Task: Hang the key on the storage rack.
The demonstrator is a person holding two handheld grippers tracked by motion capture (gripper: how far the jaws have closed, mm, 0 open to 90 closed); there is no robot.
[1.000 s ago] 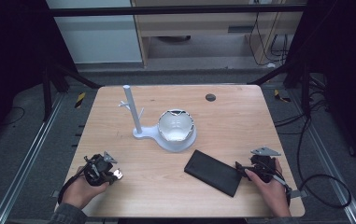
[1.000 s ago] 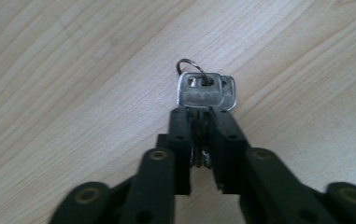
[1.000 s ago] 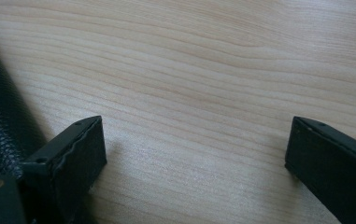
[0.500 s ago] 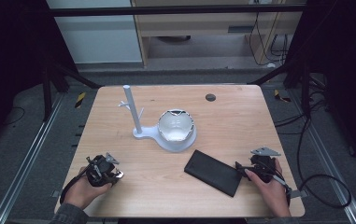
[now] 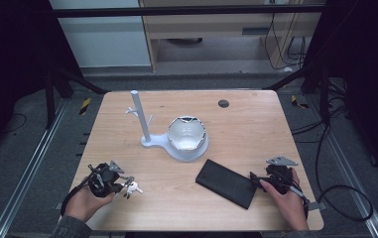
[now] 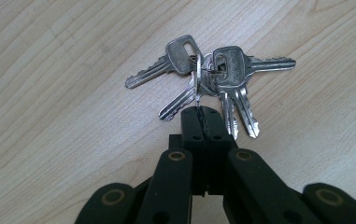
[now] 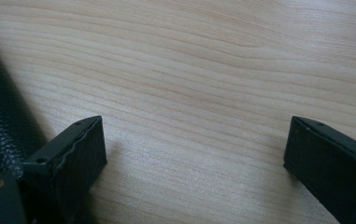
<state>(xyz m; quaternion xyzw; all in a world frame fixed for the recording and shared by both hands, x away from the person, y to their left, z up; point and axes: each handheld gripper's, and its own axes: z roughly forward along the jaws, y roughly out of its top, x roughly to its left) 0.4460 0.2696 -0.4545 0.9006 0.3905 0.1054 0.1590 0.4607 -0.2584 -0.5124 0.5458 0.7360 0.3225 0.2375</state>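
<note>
left hand point(image 5: 85, 201): low at near-left table edge, forearm in from bottom | left gripper point(image 6: 202, 112): level along tabletop, jaws just closed, pressed together at tips, pinching a metal ring | right hand point(image 5: 285, 201): near-right edge, resting | right gripper point(image 7: 194, 144): low over surface, jaws spread wide, nothing between

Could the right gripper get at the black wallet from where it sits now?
Probably yes. The right gripper rests on the table with its jaws wide open, right beside the near end of the black wallet, and only bare wood lies between the jaws, though one jaw would have to get over or under the flat wallet.
</note>
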